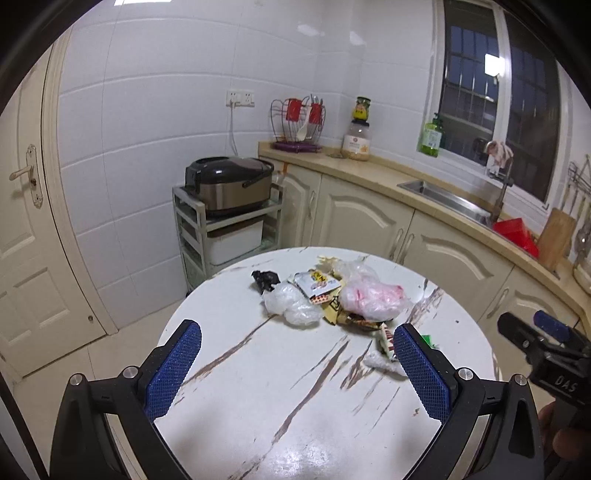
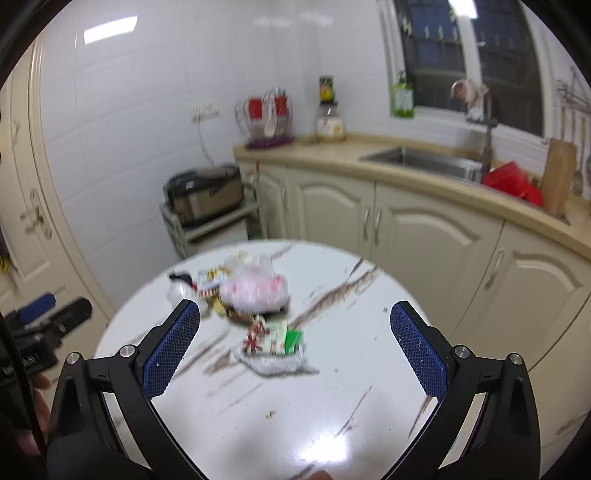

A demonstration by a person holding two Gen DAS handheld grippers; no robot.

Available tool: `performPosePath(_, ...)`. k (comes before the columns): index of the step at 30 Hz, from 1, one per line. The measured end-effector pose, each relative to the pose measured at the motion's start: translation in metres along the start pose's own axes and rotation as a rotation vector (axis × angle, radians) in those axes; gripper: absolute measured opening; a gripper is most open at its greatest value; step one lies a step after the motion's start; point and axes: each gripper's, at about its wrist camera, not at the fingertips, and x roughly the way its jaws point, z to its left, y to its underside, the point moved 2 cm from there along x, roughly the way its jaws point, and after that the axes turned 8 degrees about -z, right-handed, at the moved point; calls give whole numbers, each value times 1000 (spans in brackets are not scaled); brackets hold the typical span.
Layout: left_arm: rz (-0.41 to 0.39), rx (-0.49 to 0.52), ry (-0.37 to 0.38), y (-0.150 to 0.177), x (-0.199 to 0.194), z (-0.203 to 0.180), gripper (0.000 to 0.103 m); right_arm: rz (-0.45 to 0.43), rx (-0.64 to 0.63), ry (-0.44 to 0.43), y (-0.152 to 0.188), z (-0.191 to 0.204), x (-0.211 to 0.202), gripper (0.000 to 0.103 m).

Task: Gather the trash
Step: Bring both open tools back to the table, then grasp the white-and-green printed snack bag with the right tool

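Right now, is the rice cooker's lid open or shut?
Shut: the rice cooker lid lies flat on its body, atop the shelf cart.

Bright indoor ceiling light reflects as glare patches on the glossy table and the wall tiles. The window is dark. The left wrist view is sharp; the right wrist view is smeared by motion blur. Fisheye bends edges, with black corners.
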Motion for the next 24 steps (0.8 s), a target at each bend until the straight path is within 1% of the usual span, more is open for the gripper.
performPosePath(3, 30, -6, -2, -1, 15, 1, 102, 79, -14, -10, 16, -3, 23, 103)
performPosePath(9, 80, -7, -9, -1, 51, 3, 102, 195, -15, -27, 45, -4, 62, 103)
performPosePath(17, 131, -25, -37, 1, 98, 15, 102, 296, -48, -59, 64, 17, 112, 103)
performPosePath(21, 156, -35, -40, 3, 120, 20, 102, 349, -62, -49, 70, 25, 144, 103)
performPosePath(22, 163, -36, -38, 3, 125, 20, 102, 364, -65, -48, 72, 26, 151, 100)
performPosePath(23, 165, -36, -37, 8, 127, 19, 102, 374, -65, -49, 74, 26, 156, 85)
performPosePath(24, 172, -34, -35, 8, 133, 18, 102, 386, -63, -53, 76, 26, 162, 76)
